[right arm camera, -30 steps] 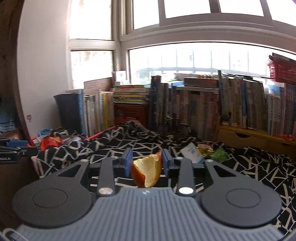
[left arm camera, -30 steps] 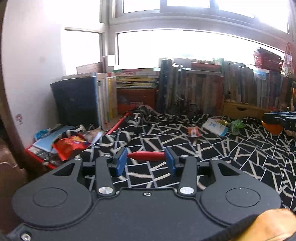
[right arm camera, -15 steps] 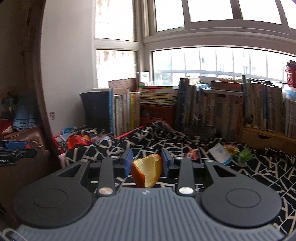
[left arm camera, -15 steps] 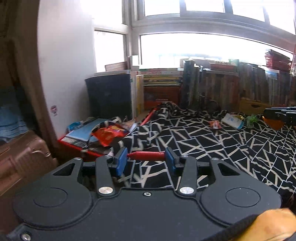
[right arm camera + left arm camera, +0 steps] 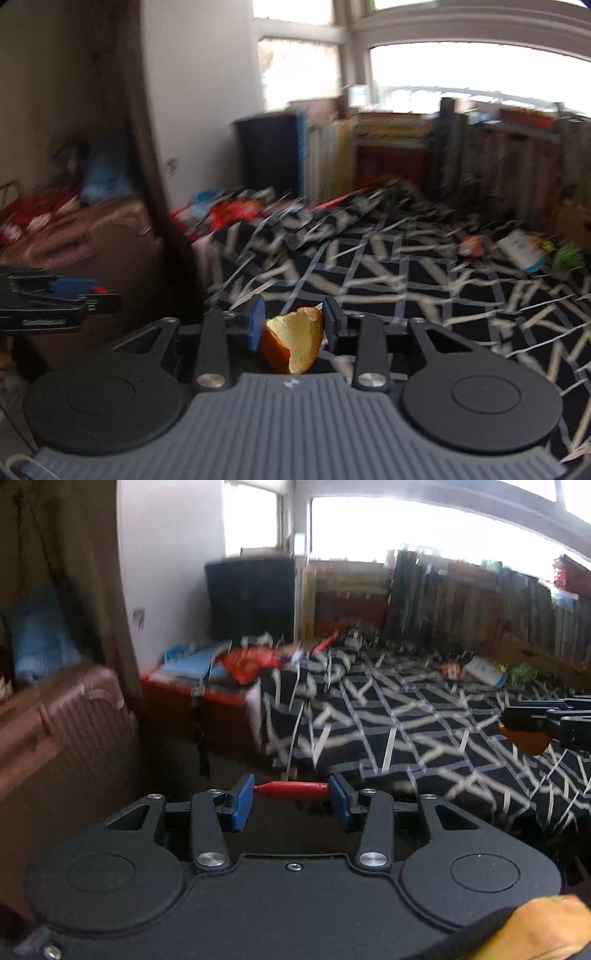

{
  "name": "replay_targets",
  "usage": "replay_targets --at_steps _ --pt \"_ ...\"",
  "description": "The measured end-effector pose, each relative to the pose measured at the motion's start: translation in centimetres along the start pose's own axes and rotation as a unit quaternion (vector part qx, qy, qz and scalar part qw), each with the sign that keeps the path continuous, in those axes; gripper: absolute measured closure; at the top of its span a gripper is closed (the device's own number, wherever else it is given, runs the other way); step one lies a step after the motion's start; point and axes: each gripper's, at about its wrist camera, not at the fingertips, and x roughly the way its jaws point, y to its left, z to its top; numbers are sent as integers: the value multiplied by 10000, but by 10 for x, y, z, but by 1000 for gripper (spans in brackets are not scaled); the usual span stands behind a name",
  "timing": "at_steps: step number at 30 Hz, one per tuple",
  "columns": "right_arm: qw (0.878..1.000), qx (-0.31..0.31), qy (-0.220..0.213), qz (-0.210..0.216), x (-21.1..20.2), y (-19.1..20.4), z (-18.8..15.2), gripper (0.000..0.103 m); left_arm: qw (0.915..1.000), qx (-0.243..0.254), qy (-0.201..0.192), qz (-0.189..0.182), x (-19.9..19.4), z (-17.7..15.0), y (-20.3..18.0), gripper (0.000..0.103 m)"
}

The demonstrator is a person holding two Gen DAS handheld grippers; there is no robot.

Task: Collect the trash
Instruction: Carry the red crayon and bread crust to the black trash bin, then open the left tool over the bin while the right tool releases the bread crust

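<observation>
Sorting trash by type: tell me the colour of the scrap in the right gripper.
Orange peel, pale inside; clearest in the right wrist view.

Home bedrm: bed (image 5: 424, 731), books (image 5: 388, 147), suitcase (image 5: 55, 738)

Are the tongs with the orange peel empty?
No, the right tongs are shut on a piece of orange peel, which sits squeezed between the two blue pads.

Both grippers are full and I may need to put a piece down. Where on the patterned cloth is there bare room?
The black-and-white cloth lies bare across its near and middle stretch, ahead of the orange peel. It is crowded at the far right by the wrappers and at the far left around the red packet.
</observation>
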Motion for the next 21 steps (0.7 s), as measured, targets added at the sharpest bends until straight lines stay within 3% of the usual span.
replay_targets --at_steps 9,18,19,20,21 --pt "9961 -367 486 638 27 52 -29 64 9973 -232 690 88 26 -57 5 61" --pt "9938 -371 722 758 49 62 -38 64 9936 -171 1120 52 72 -69 2 61" --pt "9938 -369 734 753 51 62 -38 64 9932 -157 1155 73 76 -69 1 54" --pt "9937 -385 749 743 51 61 -38 64 9926 -122 1199 114 79 -68 1 38" --pt "9935 -408 770 728 52 61 -38 64 9924 -76 1213 170 82 -67 0 31"
